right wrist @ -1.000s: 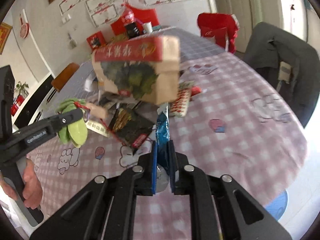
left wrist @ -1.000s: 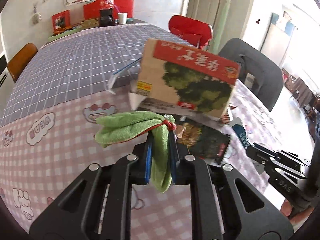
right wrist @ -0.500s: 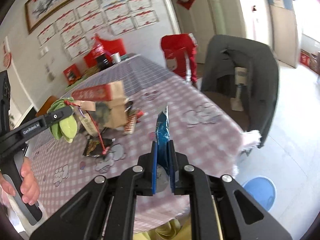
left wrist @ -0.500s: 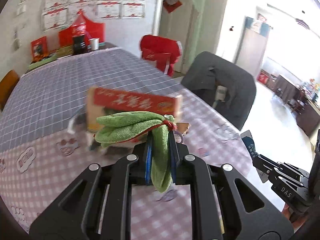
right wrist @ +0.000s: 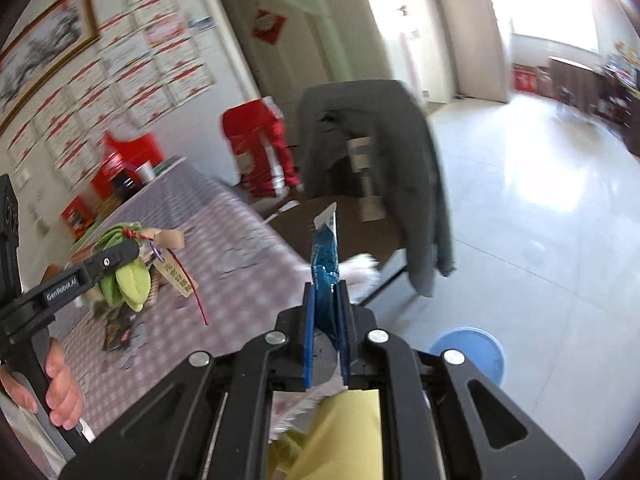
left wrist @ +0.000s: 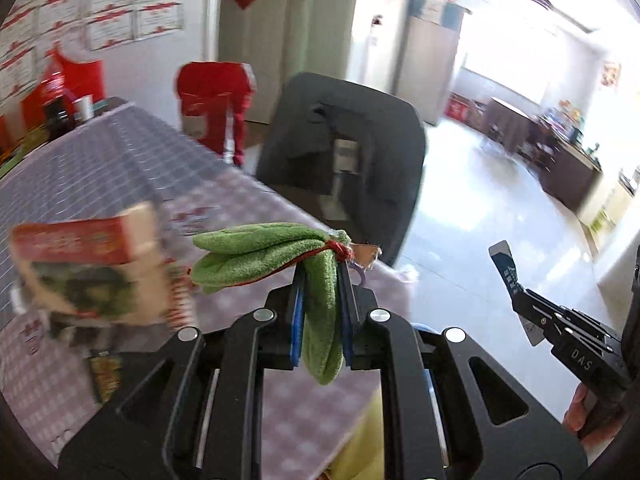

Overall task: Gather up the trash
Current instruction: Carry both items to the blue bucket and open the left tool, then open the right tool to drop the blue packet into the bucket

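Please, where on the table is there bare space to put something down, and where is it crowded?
Bare checked cloth lies along the table's near edge, between the paper tags under the left claw and the grey-draped chair. The purple far half also looks bare. It is crowded around the red-topped box, with wrappers beneath the green cloth.

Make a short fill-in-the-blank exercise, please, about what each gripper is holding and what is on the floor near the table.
1. The left gripper is shut on a ____ cloth item with a paper tag.
2. The right gripper is shut on a ____ wrapper.
3. A dark jacket hangs over a ____ beside the table.
4. On the floor stands a round basin of ____ colour.

Missing words: green; blue; chair; blue
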### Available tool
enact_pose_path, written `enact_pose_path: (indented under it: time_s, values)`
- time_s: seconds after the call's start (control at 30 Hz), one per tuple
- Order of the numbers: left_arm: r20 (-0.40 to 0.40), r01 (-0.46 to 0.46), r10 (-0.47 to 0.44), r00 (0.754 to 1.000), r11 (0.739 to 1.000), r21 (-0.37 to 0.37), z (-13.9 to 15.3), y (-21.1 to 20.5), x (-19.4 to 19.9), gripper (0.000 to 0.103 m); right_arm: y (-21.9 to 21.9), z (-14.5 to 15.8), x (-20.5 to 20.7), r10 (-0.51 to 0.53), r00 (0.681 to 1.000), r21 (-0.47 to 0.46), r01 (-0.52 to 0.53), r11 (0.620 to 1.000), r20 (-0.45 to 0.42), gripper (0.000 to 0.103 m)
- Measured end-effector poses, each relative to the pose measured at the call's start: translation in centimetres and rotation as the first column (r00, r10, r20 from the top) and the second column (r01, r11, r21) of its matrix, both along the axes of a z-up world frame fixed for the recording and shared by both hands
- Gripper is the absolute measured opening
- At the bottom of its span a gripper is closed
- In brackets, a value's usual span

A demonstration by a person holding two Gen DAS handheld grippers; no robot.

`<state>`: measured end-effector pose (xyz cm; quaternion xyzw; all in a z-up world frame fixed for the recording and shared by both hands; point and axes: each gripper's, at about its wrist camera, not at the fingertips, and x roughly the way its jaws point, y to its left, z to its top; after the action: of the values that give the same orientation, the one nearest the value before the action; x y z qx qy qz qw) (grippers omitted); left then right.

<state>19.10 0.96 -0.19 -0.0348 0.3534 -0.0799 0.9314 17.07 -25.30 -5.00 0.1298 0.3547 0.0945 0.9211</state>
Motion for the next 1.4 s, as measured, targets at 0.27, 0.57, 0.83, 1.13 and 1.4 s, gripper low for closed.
enact_pose_path:
  time_s: [0.27,0.57,0.83,1.13,1.4]
  values:
    - [-0.048,0.171,-0.169,0.984,0.985,0.018,-1.5,-7.8,2.1,0.015,-7.3,-1.9,-0.7,-0.176,0.983,0.013,0.176,0.984,-0.046,0.010]
    - [-0.134,0.352,-0.345,0.929,0.935,0.034,-4.6,-17.0,4.9,0.015,-13.3,-4.8,-1.7,-0.318,0.940,0.010,0.321,0.947,-0.124,0.010]
    - [-0.127,0.418,-0.409,0.904,0.907,0.055,-6.1,-22.0,5.5,0.078,-15.9,-6.4,-2.6,-0.374,0.911,0.009,0.381,0.924,-0.171,0.010]
    - [-0.158,0.369,-0.353,0.922,0.926,0.084,-7.1,-19.9,6.2,0.079,-15.3,-8.4,-0.3,-0.344,0.912,-0.022,0.349,0.937,-0.223,0.014]
    - [-0.184,0.310,-0.291,0.939,0.947,0.083,-8.0,-17.4,6.7,0.079,-14.4,-8.4,0.9,-0.371,0.904,-0.032,0.373,0.927,-0.214,0.084]
